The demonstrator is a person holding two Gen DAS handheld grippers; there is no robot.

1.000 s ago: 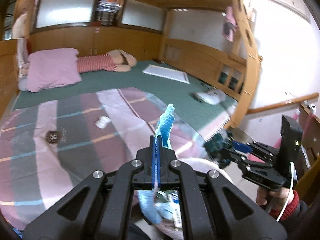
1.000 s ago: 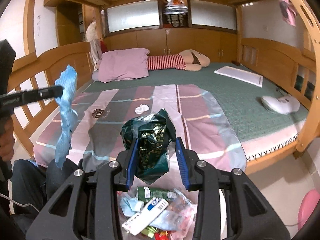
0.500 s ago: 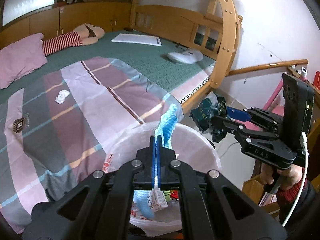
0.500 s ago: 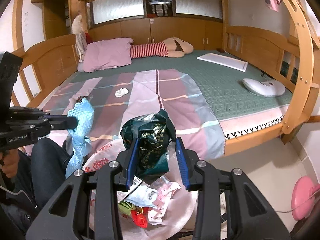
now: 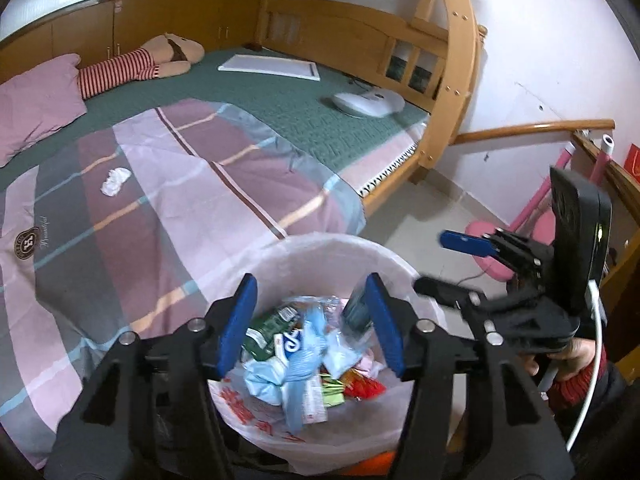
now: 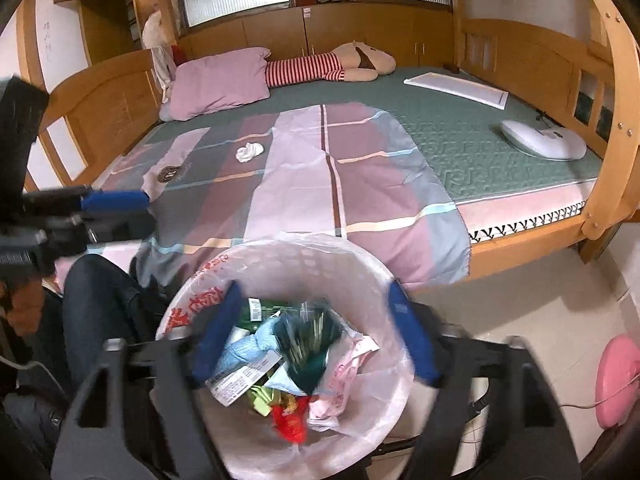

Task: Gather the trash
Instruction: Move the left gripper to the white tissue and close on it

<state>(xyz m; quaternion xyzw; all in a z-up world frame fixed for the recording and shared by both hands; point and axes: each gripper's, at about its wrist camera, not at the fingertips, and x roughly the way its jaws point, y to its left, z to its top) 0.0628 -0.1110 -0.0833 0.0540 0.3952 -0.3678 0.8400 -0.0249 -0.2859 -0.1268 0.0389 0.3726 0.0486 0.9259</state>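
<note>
We hold two grippers over one lined waste bin (image 5: 320, 248) at the foot of the bed (image 6: 460, 128). The left gripper (image 5: 312, 320) is opening, jaws apart, the blue wrapper (image 5: 298, 360) loose in the bin beneath them. The right gripper (image 6: 316, 336) is opening too, the dark green packet (image 6: 312, 344) blurred between its pads, untouched. One crumpled white tissue (image 6: 249, 152) lies on the striped blanket (image 6: 304, 184); one pillow (image 6: 220, 80) sits beyond.

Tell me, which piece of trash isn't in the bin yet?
The crumpled white tissue on the striped blanket. It lies alone up on the bed, while the blue cloth, the dark green wrapper and the rest sit inside the lined bin.
</note>
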